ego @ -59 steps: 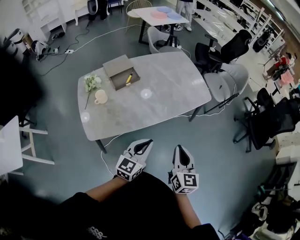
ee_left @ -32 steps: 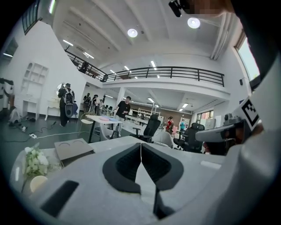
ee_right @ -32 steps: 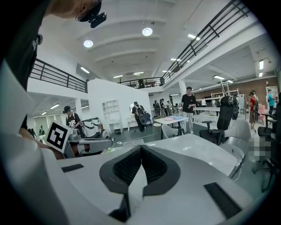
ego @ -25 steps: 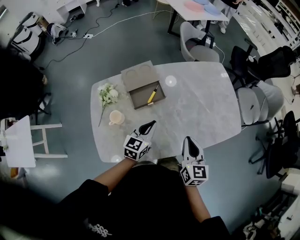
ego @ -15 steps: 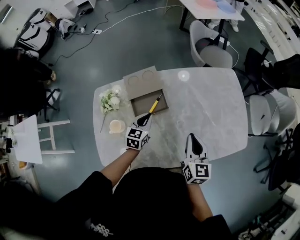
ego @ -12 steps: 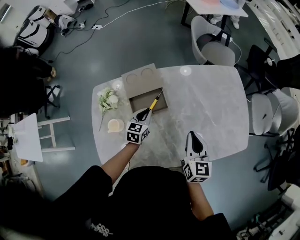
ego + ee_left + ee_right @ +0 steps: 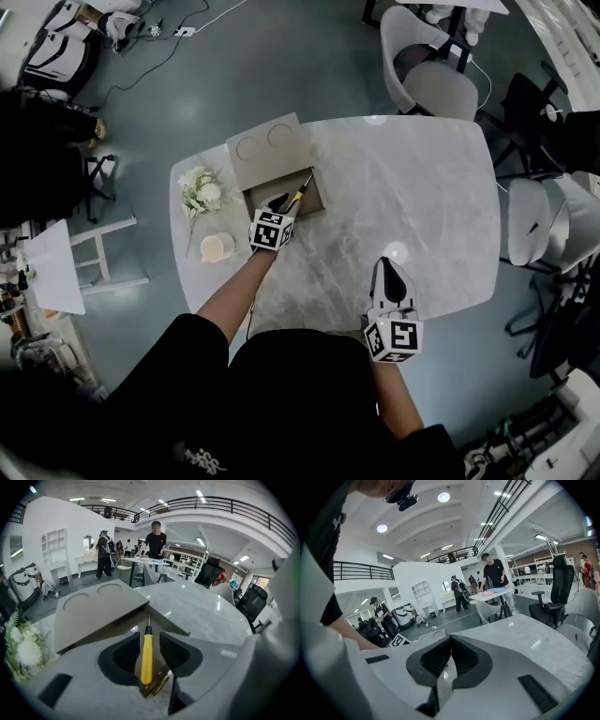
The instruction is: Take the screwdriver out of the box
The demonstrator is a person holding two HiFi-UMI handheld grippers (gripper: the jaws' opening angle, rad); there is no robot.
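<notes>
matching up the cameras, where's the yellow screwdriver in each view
Head view: screwdriver upper left of centre, lying in the open box.
Left gripper view: low centre, between the opening jaws of the left gripper, pads not pressing it.
Right gripper view: not in it.
Shared landmark: the box's lid with two round recesses.

1. Desk (image 7: 403,187): pale grey, marble-look top with rounded corners.
2. Far-left part: open grey box (image 7: 265,150), lid folded back flat.
3. Left edge: white flowers (image 7: 200,192); cream cup (image 7: 217,247) near them, on the person's side.
</notes>
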